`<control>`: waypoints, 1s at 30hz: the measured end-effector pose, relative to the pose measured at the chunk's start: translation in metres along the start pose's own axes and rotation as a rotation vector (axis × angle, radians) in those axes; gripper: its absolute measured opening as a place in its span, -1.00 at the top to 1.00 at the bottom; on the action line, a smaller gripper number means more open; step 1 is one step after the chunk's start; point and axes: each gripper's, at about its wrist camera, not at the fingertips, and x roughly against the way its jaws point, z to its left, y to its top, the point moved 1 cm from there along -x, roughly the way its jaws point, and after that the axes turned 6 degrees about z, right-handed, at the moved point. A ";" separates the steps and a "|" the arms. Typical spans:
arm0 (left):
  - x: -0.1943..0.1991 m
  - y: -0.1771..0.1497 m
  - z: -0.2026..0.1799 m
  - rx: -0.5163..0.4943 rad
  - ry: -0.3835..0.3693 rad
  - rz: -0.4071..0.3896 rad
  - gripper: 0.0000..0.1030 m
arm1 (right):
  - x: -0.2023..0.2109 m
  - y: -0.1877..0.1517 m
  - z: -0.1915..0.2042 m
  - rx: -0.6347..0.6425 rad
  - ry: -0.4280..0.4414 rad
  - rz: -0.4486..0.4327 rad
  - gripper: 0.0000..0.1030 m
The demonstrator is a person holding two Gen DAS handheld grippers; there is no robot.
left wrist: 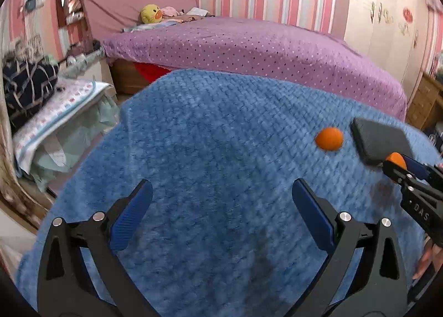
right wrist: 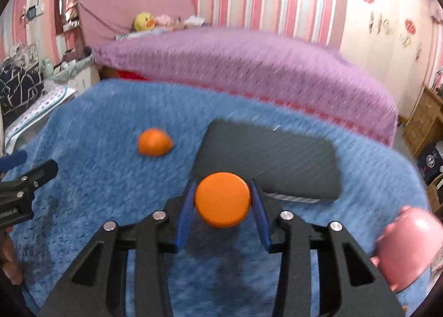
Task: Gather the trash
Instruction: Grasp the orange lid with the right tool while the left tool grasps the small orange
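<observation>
Blue blanket [right wrist: 97,178]: your right gripper [right wrist: 223,200] pinches an orange disc [right wrist: 221,199]; left gripper [left wrist: 221,211] spread, empty; orange piece [right wrist: 153,142] at ten o'clock.

Blue blanket [right wrist: 97,151] bears orange piece [right wrist: 154,142], dark pad [right wrist: 277,162], seemingly.

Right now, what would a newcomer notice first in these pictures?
First, the orange round piece clamped between the right gripper pads, low in the middle over the blue fuzzy blanket. Then a second orange piece lying left of the dark flat pad, and the purple bedspread behind.
</observation>
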 end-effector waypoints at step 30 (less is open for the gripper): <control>-0.065 0.038 -0.128 -0.166 -0.100 0.068 0.41 | 0.015 -0.002 -0.092 -0.188 -0.005 -0.100 0.22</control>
